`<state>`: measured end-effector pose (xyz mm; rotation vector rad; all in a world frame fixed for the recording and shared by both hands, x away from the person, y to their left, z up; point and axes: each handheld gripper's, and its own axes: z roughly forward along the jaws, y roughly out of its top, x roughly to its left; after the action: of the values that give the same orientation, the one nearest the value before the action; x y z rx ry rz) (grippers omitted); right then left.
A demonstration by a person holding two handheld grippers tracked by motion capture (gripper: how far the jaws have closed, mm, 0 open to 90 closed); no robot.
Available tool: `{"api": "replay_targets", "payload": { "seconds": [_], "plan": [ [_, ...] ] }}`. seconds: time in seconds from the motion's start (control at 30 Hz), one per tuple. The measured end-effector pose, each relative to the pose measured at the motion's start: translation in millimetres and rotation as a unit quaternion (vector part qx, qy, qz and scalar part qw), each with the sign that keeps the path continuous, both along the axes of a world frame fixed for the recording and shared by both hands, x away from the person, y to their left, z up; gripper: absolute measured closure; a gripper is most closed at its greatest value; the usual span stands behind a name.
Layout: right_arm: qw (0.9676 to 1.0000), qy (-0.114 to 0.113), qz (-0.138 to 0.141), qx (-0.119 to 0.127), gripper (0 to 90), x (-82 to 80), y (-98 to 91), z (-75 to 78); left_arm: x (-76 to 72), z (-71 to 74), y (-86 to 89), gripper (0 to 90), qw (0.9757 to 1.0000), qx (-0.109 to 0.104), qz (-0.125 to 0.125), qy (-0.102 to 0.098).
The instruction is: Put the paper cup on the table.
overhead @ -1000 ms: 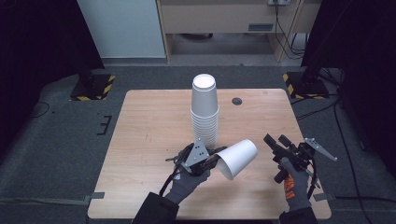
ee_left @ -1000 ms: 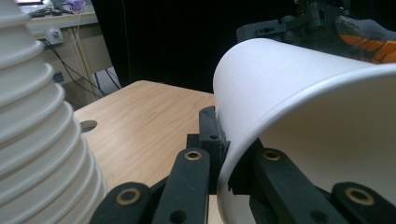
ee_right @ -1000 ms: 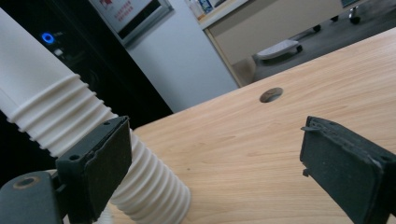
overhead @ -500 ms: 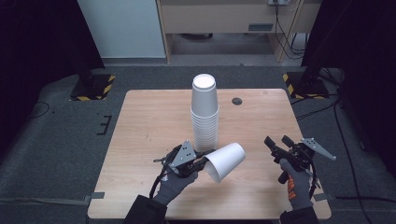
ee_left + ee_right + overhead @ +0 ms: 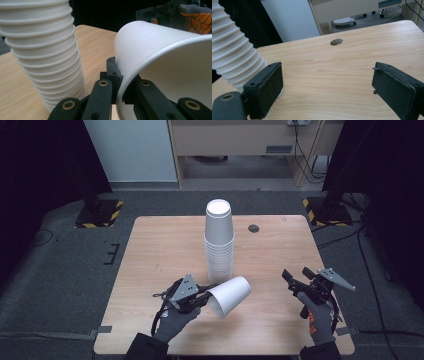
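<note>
Two grippers are working over a light wooden table (image 5: 165,245), and just one has anything in it. The left gripper (image 5: 200,296), near the table's front edge and a little left of its middle, is pinching a single white paper cup (image 5: 230,295) by the rim: in the left gripper view one black jaw is sitting inside the mouth and the other outside the wall, closed tight on the thin paper. The cup is lying tilted on its side in the air, mouth toward the gripper and base pointing away to the right, which looks like the natural result of a rim grip on a cup peeled off a stack.

Just behind it a tall stack of nested white paper cups (image 5: 219,242) is standing upside down around the middle of the table, its ribbed rims showing close beside the held cup in the left gripper view (image 5: 42,52). The held cup is near the foot of the stack but apart from it.

The right gripper (image 5: 295,282) is hovering near the front right corner with its jaws spread wide and nothing between them, as the right gripper view makes plain; it appears to be waiting, perhaps to receive the cup. A small dark round hole (image 5: 254,228) is sitting toward the back edge of the table.
</note>
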<state>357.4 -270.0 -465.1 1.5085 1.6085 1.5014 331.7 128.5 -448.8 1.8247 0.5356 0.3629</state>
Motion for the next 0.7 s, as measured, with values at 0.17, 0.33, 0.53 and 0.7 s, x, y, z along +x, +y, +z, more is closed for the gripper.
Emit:
{"api": "replay_targets", "payload": {
  "seconds": [0.17, 0.33, 0.53, 0.7],
  "plan": [
    [1.0000, 0.001, 0.001, -0.007, 10.1, -0.1, -0.2, -1.3, -0.4, -3.0, 8.6, 86.7, 0.9999, 0.008, 0.004, 0.005],
    [0.9997, 0.006, 0.003, -0.023, 9.9, -0.1, 0.6, -4.2, -3.0, -7.2, 18.9, 86.7, 0.9997, 0.016, 0.015, 0.011],
    [0.9988, 0.013, 0.008, -0.047, 9.8, 1.0, 2.5, -8.7, -5.3, -12.1, 38.3, 86.7, 0.9989, 0.023, 0.038, 0.019],
    [0.9979, 0.018, 0.010, -0.062, 9.6, 1.8, 4.0, -10.7, -6.2, -15.3, 53.5, 86.7, 0.9975, 0.027, 0.060, 0.025]
  ]
}}
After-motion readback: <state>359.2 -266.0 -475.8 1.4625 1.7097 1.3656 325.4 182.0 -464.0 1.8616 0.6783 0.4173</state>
